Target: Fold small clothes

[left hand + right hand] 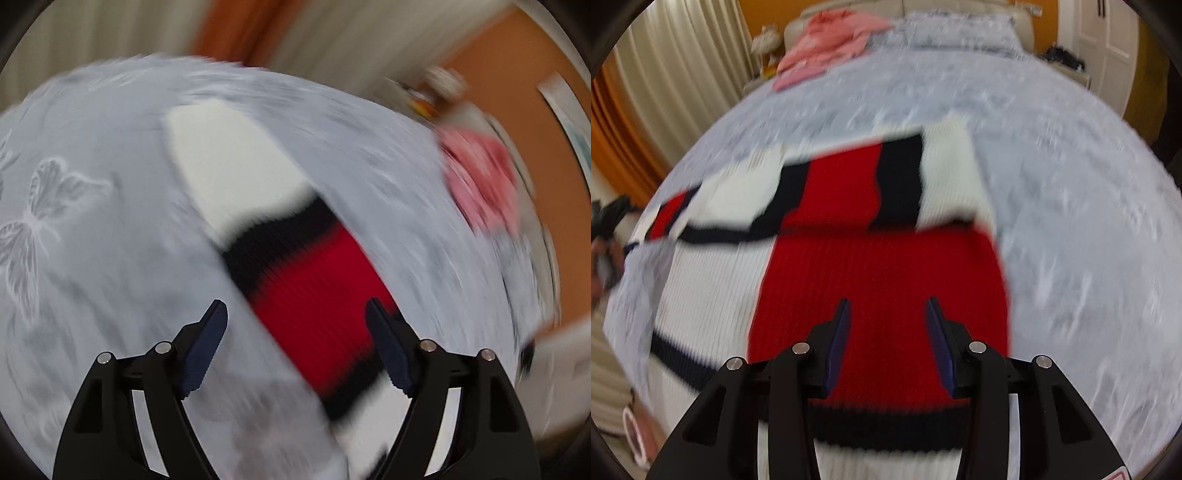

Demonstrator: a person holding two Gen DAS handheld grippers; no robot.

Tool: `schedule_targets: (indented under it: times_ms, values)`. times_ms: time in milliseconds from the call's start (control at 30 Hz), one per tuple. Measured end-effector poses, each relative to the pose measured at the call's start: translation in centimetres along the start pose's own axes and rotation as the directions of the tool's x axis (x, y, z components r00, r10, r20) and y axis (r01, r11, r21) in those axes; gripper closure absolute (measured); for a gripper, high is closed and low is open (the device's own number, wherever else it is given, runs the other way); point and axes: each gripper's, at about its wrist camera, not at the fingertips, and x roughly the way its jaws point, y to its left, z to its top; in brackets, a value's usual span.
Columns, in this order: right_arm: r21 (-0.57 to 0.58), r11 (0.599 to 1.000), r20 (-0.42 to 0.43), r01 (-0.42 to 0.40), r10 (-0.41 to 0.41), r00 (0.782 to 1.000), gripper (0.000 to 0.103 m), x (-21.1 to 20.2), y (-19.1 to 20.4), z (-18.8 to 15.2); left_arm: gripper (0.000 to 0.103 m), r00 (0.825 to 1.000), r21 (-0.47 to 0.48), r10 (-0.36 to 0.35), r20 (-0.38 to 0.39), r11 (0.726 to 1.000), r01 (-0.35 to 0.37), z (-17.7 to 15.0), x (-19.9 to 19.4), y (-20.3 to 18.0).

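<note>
Blurred striped sweater (879,280) perhaps partly folded; hem cut off.

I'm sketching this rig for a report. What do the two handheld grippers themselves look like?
Both match. The left gripper and right gripper have matte black angular linkage arms with cut-out openings and round silver pivot pins. Each finger carries a dark navy-blue ribbed pad, tapering to a point. The right one shows a small reddish marking at its lower edge. No cables or sleeves are visible.
</note>
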Motion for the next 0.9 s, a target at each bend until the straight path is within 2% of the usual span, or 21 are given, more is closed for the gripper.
schedule_targets:
  times_ms: [67,133,200,233,267,300,333,400,433,533,567,600,667,700,733,767,800,833,867,900]
  values:
    - [0.022,1.000,-0.043,-0.012,0.013,0.999,0.060,-0.3,0.2,-1.5,0.031,1.000,-0.127,0.007,-0.013,0.992,-0.009,2.0,1.8,2.4]
    - [0.042,0.999,-0.075,-0.012,0.015,0.997,0.058,-0.8,0.2,-2.8,0.043,1.000,-0.199,0.002,-0.031,0.980,-0.008,2.6,3.0,3.8]
    - [0.033,0.999,-0.088,0.009,-0.007,0.996,0.057,-1.4,0.4,-3.4,0.057,1.000,-0.189,0.008,-0.014,0.982,-0.010,3.0,3.2,3.7]
    - [0.027,1.000,-0.093,0.015,-0.013,0.996,0.056,-1.7,0.4,-3.5,0.097,0.999,-0.152,-0.003,-0.032,0.988,-0.002,3.0,3.5,3.0]
    - [0.022,0.999,-0.095,0.023,-0.021,0.995,0.056,-1.9,0.4,-3.4,0.097,0.997,-0.122,-0.014,-0.078,0.992,0.004,3.2,4.2,2.2]
    - [0.020,0.999,-0.092,0.028,-0.026,0.995,0.056,-2.1,0.3,-3.4,0.097,0.997,-0.085,-0.014,-0.071,0.996,0.008,3.2,3.8,0.8]
    - [0.018,0.999,-0.087,0.031,-0.029,0.996,0.055,-2.3,0.2,-3.2,0.097,0.999,-0.049,-0.038,-0.035,0.998,0.036,3.4,3.0,-0.5]
    - [0.024,0.999,-0.075,0.036,-0.034,0.997,0.055,-2.5,0.1,-2.7,0.097,0.995,0.084,-0.098,0.022,0.992,0.096,3.1,0.3,-4.7]
    - [0.036,0.999,-0.065,0.028,-0.026,0.998,0.054,-2.5,0.0,-2.4,0.097,0.988,0.169,-0.151,0.038,0.975,0.143,2.4,-1.6,-7.5]
    - [0.067,0.998,-0.048,0.008,-0.005,0.999,0.054,-2.4,0.1,-1.8,0.097,0.952,0.369,-0.305,0.035,0.889,0.271,-1.4,-6.8,-14.5]
    - [0.074,0.997,-0.041,0.001,0.002,0.999,0.054,-2.4,0.1,-1.7,0.097,0.928,0.445,-0.372,-0.001,0.831,0.334,-4.1,-8.9,-17.5]
    - [0.082,0.997,-0.033,-0.011,0.013,0.999,0.054,-2.4,0.3,-1.6,0.097,0.912,0.483,-0.409,-0.033,0.792,0.373,-6.2,-10.1,-18.9]
    - [0.086,0.996,-0.025,-0.024,0.026,0.999,0.054,-2.3,0.5,-1.4,0.096,0.884,0.569,-0.450,-0.129,0.696,0.437,-11.7,-11.8,-22.2]
    - [0.087,0.996,-0.021,-0.031,0.033,0.999,0.052,-2.3,0.6,-1.3,0.095,0.872,0.607,-0.450,-0.194,0.643,0.467,-15.6,-12.1,-23.6]
    - [0.085,0.996,-0.020,-0.037,0.039,0.999,0.048,-2.2,0.6,-1.2,0.092,0.869,0.630,-0.433,-0.239,0.612,0.478,-18.8,-11.9,-24.4]
    - [0.082,0.996,-0.015,-0.042,0.043,0.999,0.048,-2.1,0.5,-0.9,0.083,0.873,0.650,-0.402,-0.277,0.590,0.478,-21.9,-11.3,-24.8]
    - [0.080,0.996,-0.011,-0.043,0.044,0.999,0.048,-2.1,0.4,-0.6,0.072,0.883,0.670,-0.341,-0.322,0.577,0.467,-25.7,-10.1,-24.7]
    - [0.080,0.996,-0.005,-0.045,0.045,0.999,0.047,-2.1,0.3,-0.1,0.049,0.893,0.679,-0.289,-0.345,0.580,0.450,-28.3,-9.3,-24.2]
    - [0.080,0.996,-0.002,-0.049,0.049,0.999,0.047,-2.1,0.1,0.4,0.048,0.903,0.682,-0.248,-0.351,0.593,0.428,-30.2,-8.6,-23.4]
    - [0.081,0.995,0.005,-0.057,0.057,0.998,0.046,-2.1,0.0,1.2,0.048,0.898,0.659,-0.234,-0.372,0.615,0.433,-32.3,-8.3,-21.9]
